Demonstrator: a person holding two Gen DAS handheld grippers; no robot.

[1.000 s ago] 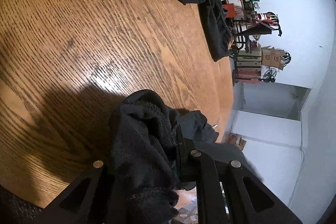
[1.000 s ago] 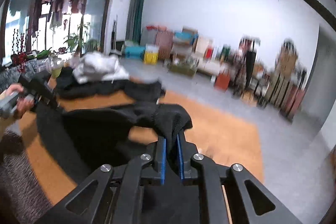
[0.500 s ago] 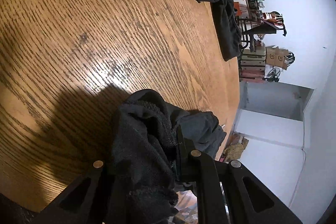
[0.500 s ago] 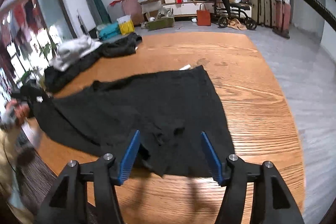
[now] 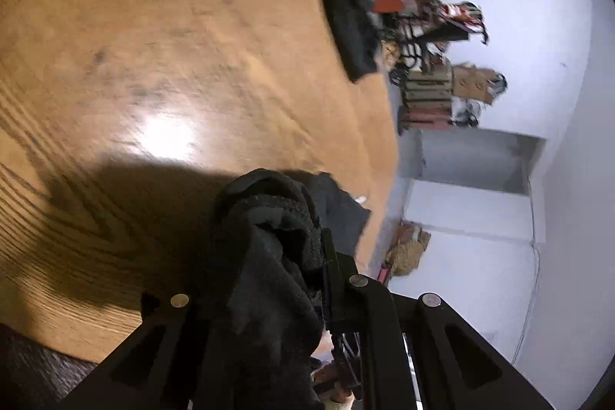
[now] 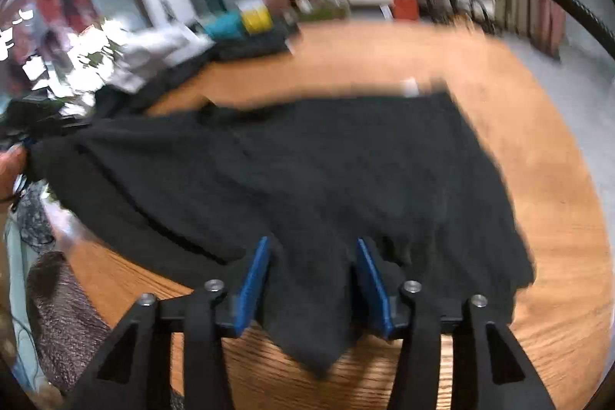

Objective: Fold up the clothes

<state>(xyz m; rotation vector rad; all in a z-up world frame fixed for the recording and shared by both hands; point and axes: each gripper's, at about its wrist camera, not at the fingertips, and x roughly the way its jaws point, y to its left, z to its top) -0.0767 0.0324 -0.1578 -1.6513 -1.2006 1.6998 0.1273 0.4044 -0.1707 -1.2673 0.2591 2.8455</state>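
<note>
The black garment lies spread flat on the table, no fold made yet. The left gripper clamps one bunched corner; the right gripper jaws stand open over the near hem.

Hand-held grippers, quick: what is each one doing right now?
Left hand-held gripper: closed on bunched black knit garment.
Right hand-held gripper: open, blue pads either side of the garment's edge, not gripping.

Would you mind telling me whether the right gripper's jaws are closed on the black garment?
No, the right gripper has its blue jaws spread apart, with the black garment lying flat between them on the table.
</note>
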